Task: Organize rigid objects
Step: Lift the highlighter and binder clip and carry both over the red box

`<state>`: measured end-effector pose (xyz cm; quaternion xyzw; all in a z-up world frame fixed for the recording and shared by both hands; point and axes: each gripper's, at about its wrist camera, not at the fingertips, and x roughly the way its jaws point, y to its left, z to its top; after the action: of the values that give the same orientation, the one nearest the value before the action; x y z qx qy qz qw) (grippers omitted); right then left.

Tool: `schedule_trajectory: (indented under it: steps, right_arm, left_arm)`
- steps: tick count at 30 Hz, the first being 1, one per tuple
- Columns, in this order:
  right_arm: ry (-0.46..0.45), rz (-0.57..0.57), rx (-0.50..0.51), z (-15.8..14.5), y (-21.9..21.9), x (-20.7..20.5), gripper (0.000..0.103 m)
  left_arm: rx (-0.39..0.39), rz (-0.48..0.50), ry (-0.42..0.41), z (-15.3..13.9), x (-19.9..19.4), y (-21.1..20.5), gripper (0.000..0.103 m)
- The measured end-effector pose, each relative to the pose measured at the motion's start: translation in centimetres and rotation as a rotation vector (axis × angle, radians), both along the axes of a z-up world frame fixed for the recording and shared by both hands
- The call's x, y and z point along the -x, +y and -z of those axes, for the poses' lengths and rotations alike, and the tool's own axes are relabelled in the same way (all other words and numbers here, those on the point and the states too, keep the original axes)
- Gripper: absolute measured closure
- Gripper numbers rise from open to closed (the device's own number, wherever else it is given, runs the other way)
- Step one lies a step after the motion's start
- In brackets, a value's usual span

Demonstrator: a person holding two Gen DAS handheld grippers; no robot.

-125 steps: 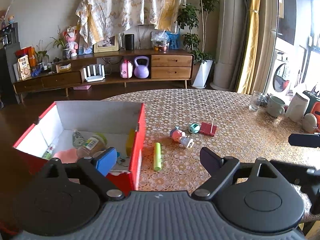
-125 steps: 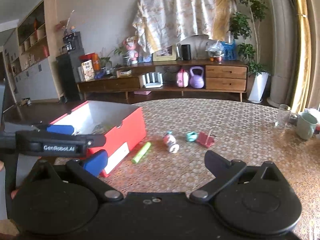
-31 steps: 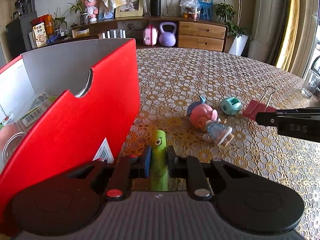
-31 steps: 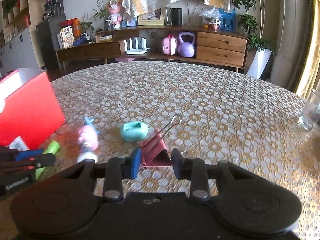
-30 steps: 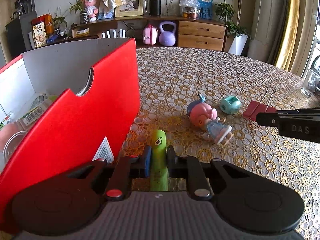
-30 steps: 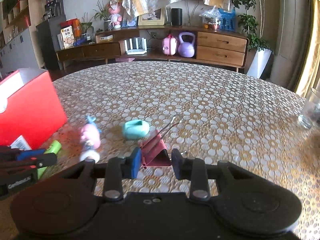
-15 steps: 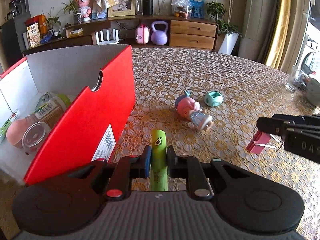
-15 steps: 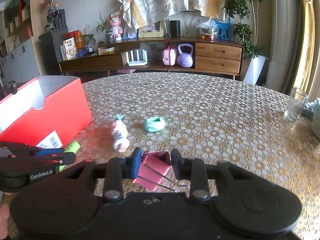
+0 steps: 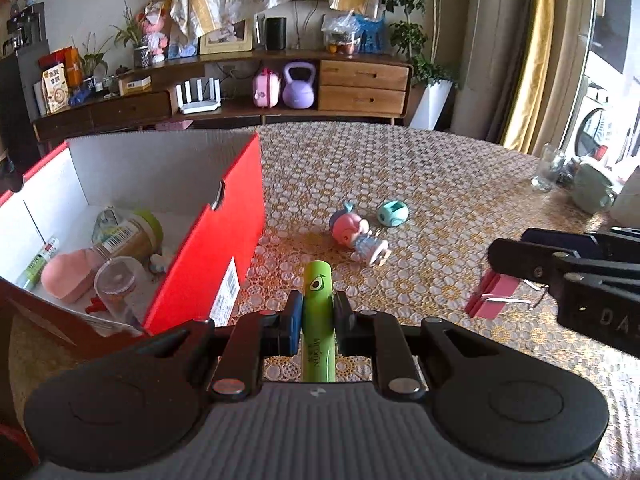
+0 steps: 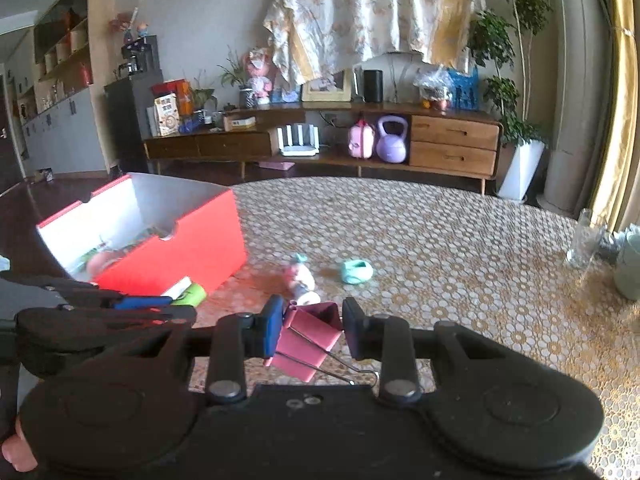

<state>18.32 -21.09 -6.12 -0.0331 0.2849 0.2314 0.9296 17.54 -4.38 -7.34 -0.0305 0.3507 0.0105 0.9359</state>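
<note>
Inside the red box [image 9: 208, 240], only the left view shows jars; left claw [image 9: 316, 316] grips green tube [image 9: 318, 320], right claw [image 10: 310, 330] pink clip [image 10: 308, 338].

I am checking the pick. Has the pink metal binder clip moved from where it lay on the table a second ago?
Yes. The pink binder clip, shut in the right gripper, has left its spot beside the teal tape dispenser and now hangs above the table, nearer the camera.

lace-patterned tablecloth [image 9: 440, 184] over the table; clear glass [image 9: 549, 168] and pale green mug [image 9: 593, 191] near its right edge; behind, a wooden sideboard [image 9: 360, 88] holding a purple kettlebell [image 9: 298, 91], pink case [image 9: 266, 89], white router [image 9: 199, 96], black speaker [image 9: 276, 33]; potted plant [image 10: 516, 80] at right.
</note>
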Motion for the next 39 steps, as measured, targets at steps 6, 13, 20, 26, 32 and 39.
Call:
schedule_trajectory:
  steps: [6, 13, 20, 26, 32, 39]
  right_arm:
    - [-0.039, -0.053, 0.026, -2.4, 2.3, 1.1, 0.072]
    - [-0.079, -0.127, 0.056, -5.4, 5.8, 1.2, 0.072]
    - [-0.125, -0.19, 0.077, -7.2, 10.0, 1.0, 0.072]
    - [-0.135, -0.235, 0.09, -7.9, 13.5, 0.4, 0.072]
    - [-0.135, -0.277, 0.114, -7.7, 16.4, -0.4, 0.072]
    - [-0.137, -0.304, 0.149, -6.9, 19.4, -1.6, 0.072]
  left_arm:
    - [0.0, 0.029, -0.034, -2.4, 1.2, 1.2, 0.087]
    - [0.002, 0.064, -0.035, -4.4, 1.2, 3.1, 0.087]
    - [-0.007, 0.046, -0.064, -6.2, 1.0, 6.7, 0.086]
    - [-0.016, 0.01, -0.072, -7.5, 0.4, 10.6, 0.086]
    - [-0.043, -0.021, -0.058, -7.8, -0.3, 14.3, 0.086]
    - [-0.069, -0.057, -0.027, -7.5, -1.6, 18.6, 0.086]
